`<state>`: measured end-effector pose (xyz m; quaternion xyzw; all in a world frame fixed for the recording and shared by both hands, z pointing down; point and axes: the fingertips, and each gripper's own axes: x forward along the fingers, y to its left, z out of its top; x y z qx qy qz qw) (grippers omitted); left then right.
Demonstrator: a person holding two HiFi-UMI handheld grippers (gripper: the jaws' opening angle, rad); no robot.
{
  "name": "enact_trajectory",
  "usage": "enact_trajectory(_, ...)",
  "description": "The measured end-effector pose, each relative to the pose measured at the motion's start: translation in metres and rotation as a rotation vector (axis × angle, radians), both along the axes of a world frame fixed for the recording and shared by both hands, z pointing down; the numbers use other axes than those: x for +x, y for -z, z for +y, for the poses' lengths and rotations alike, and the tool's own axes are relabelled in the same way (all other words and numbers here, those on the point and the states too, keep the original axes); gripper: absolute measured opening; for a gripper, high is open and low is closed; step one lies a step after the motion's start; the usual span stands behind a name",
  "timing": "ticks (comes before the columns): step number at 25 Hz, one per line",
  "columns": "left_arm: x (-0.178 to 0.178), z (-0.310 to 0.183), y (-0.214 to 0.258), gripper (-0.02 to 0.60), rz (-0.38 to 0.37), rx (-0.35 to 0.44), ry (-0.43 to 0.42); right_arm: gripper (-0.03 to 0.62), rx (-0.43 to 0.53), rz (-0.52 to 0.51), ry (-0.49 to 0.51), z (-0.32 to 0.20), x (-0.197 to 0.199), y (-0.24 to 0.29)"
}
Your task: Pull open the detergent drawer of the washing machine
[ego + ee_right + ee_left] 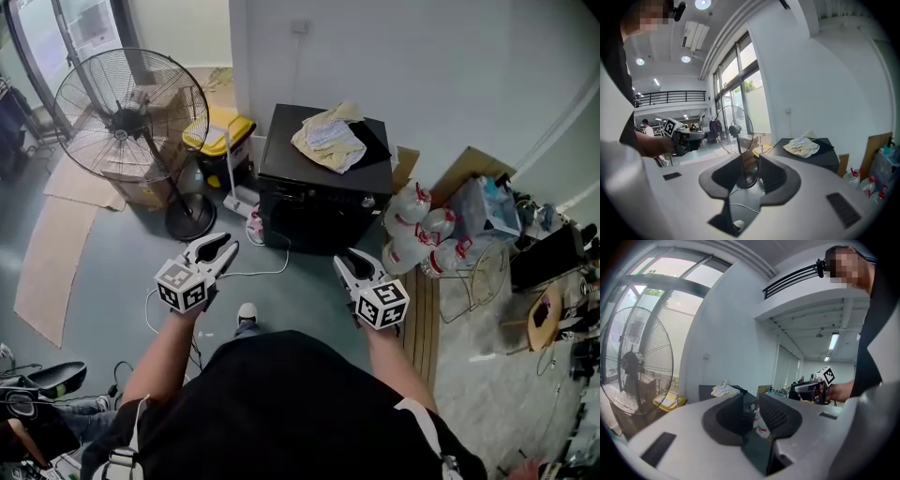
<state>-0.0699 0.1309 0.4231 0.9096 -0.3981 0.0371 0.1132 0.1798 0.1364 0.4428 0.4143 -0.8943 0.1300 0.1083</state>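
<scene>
The left gripper (pixel 223 249) and the right gripper (pixel 349 261) hover side by side, jaws apart and empty, with the black washing machine (pixel 319 214) just beyond them.

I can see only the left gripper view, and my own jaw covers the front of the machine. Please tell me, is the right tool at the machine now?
Observer: No. In the head view the right tool is apart from the machine, with bare floor between them.
Operator: Are its jaws open?
Observer: Yes. The right gripper view shows them apart, with nothing held between them.
Operator: Is something lying on the floor in front?
Observer: A white cable lies there, nearer to the left tool.
</scene>
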Motion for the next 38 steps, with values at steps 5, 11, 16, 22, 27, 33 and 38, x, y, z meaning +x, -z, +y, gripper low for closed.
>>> enact_trajectory(5,-0.007,-0.01,-0.002,0.118,0.0,-0.007,-0.007,0.121,-0.003,0.003,-0.01,-0.012,-0.005,-0.001)
enact_trajectory(11,-0.013,-0.029,-0.011,0.123,0.0,-0.023,-0.016,0.149,-0.011,0.006,-0.014,-0.026,-0.013,-0.007)
enact_trajectory(16,-0.018,-0.047,-0.013,0.126,-0.003,-0.037,-0.036,0.153,-0.011,-0.017,-0.038,-0.041,-0.016,-0.004)
enact_trajectory(22,-0.021,-0.069,-0.015,0.127,0.001,-0.046,-0.055,0.158,-0.015,-0.031,-0.061,-0.058,-0.019,-0.004)
enact_trajectory(27,-0.025,-0.086,-0.02,0.129,0.001,-0.056,-0.072,0.158,-0.031,-0.026,-0.072,-0.071,-0.022,-0.01)
enact_trajectory(33,-0.032,-0.109,-0.025,0.13,-0.002,-0.069,-0.087,0.16,-0.044,-0.013,-0.071,-0.09,-0.032,-0.015)
enact_trajectory(38,-0.036,-0.125,-0.031,0.133,-0.008,-0.077,-0.102,0.161,-0.048,-0.004,-0.069,-0.103,-0.038,-0.019)
